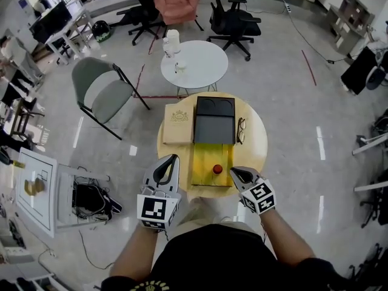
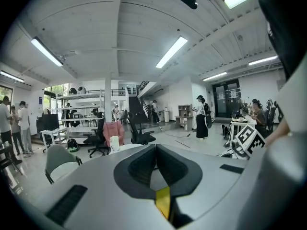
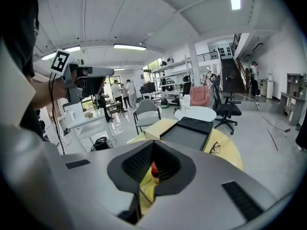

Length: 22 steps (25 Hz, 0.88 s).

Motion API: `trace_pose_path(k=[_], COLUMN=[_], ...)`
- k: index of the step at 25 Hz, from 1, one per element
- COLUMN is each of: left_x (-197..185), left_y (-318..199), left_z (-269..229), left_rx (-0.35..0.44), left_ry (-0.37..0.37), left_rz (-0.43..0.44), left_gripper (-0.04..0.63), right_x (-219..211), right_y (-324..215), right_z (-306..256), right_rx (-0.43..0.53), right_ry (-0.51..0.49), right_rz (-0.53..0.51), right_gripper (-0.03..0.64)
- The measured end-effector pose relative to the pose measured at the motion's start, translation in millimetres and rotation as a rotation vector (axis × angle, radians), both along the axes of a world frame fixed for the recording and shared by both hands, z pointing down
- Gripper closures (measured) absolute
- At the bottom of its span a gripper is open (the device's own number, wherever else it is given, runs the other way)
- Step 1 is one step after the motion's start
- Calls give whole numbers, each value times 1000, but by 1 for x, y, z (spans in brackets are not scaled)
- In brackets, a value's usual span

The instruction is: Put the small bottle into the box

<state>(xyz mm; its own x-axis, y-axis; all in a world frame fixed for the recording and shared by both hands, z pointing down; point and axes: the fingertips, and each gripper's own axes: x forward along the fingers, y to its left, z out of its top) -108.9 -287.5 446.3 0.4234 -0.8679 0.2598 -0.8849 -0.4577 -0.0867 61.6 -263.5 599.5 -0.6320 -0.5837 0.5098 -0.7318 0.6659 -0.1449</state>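
Observation:
The small bottle (image 1: 217, 169), red-capped, lies inside the yellow-lined box (image 1: 203, 156) on the round wooden table (image 1: 257, 141). The box's black lid (image 1: 214, 121) lies open behind it. My right gripper (image 1: 234, 171) hovers just right of the bottle, above the table's near edge, jaws shut and empty. In the right gripper view the red bottle (image 3: 153, 168) shows behind the closed tips of the right gripper (image 3: 152, 144), with the yellow box (image 3: 145, 191) below. My left gripper (image 1: 174, 159) is raised at the box's left side, shut on nothing. The left gripper (image 2: 155, 146) points out over the room.
A tan flat box (image 1: 177, 125) lies left of the black lid and a pair of glasses (image 1: 241, 130) right of it. Behind stands a white round table (image 1: 200, 65) with a white cup (image 1: 173, 41). A grey chair (image 1: 100, 93) is at left.

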Motion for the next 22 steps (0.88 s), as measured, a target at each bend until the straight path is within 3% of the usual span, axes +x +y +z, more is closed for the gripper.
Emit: trace_pose_path(k=[12,22], left_x=[28,37], left_y=[48,92], left_z=[-20,-30], left_rx=[31,39], left_ry=[10,17], left_rz=[-25,-71], left_gripper=[575,575], right_x=[26,44], right_y=[46,78], right_z=[-100,-158], right_rx=[130,176], right_ry=[-39,-141], right_rz=[-61,-85], right_gripper=[603,604])
